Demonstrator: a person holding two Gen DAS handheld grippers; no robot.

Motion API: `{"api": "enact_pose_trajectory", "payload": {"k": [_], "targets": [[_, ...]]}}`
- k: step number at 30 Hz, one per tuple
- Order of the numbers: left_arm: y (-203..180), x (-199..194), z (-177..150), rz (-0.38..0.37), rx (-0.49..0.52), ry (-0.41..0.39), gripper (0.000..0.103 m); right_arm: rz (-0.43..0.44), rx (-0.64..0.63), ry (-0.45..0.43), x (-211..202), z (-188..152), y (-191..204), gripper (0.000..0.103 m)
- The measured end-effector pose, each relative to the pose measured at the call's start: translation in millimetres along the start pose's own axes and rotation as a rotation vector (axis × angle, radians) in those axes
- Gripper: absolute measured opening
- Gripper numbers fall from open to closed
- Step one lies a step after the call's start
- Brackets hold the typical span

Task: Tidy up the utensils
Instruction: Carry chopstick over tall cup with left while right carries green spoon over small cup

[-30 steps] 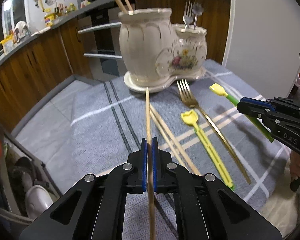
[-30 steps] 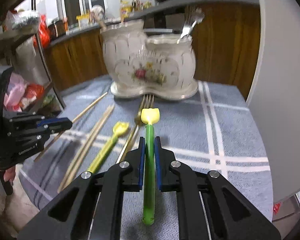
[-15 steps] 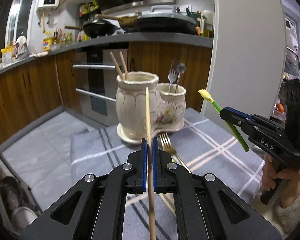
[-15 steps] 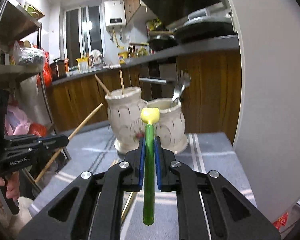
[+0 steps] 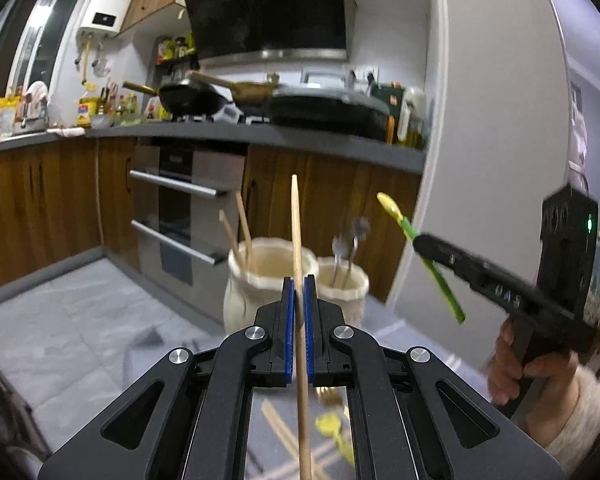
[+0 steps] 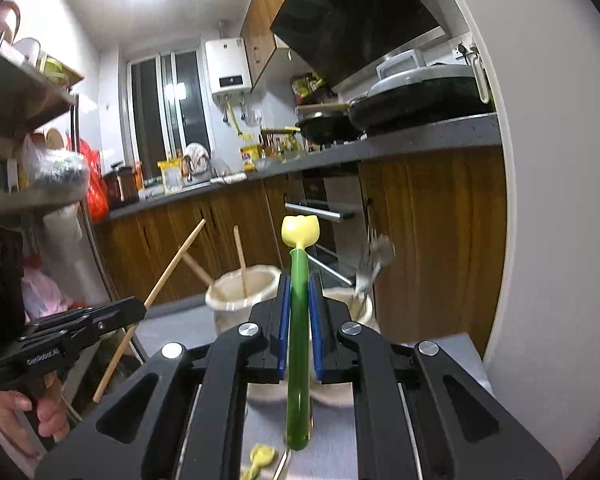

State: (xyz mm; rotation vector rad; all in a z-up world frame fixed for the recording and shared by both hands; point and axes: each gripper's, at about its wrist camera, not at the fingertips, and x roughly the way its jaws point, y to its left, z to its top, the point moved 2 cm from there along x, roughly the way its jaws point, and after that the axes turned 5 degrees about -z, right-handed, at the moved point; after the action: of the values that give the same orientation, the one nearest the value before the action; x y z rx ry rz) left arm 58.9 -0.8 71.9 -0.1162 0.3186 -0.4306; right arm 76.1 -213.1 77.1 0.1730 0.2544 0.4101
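My left gripper (image 5: 298, 286) is shut on a wooden chopstick (image 5: 297, 232) held upright, raised above the table in front of the cream ceramic utensil holder (image 5: 236, 300). The holder's taller pot holds two chopsticks (image 5: 242, 222); its shorter pot (image 5: 354, 286) holds a fork and spoon (image 5: 350, 240). My right gripper (image 6: 299, 282) is shut on a green utensil with a yellow tulip tip (image 6: 300, 232), also raised, near the holder (image 6: 224, 304). Each gripper shows in the other's view: the right one (image 5: 418, 242), the left one (image 6: 140, 308).
On the grey plaid cloth (image 5: 148, 354) below lie more chopsticks (image 5: 278, 428), a yellow utensil (image 5: 328, 424) and a gold fork (image 5: 330, 394). A white pillar (image 5: 480, 160) stands right of the holder. Kitchen cabinets and an oven (image 5: 172, 208) are behind.
Both grippers have lifted and tilted upward with their utensils. The table has dropped low in both views and the holder now sits just behind the fingertips.
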Motion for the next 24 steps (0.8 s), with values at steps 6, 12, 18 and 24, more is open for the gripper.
{"api": "enact_pose_trajectory", "payload": {"k": [6, 12, 18, 24], "targets": [[9.7, 36.7, 37.7, -0.021, -0.036, -0.099, 0.005, 0.069, 0.09, 0.005, 38.1, 17.3, -19.0, 0.009], [8.4, 68.7, 59.3, 0.0, -0.006, -0.166, 0.005, 0.111, 0.118, 0.012, 65.6, 21.4, -31.2, 0.009], [7.9, 95.2, 59.9, 0.054, 0.053, -0.182, 0.005, 0.116, 0.123, 0.014, 82.4, 18.1, -34.1, 0.009], [7.7, 109.0, 52.5, 0.105, 0.108, -0.19, 0.005, 0.096, 0.108, 0.015, 92.4, 13.2, -34.7, 0.009]]}}
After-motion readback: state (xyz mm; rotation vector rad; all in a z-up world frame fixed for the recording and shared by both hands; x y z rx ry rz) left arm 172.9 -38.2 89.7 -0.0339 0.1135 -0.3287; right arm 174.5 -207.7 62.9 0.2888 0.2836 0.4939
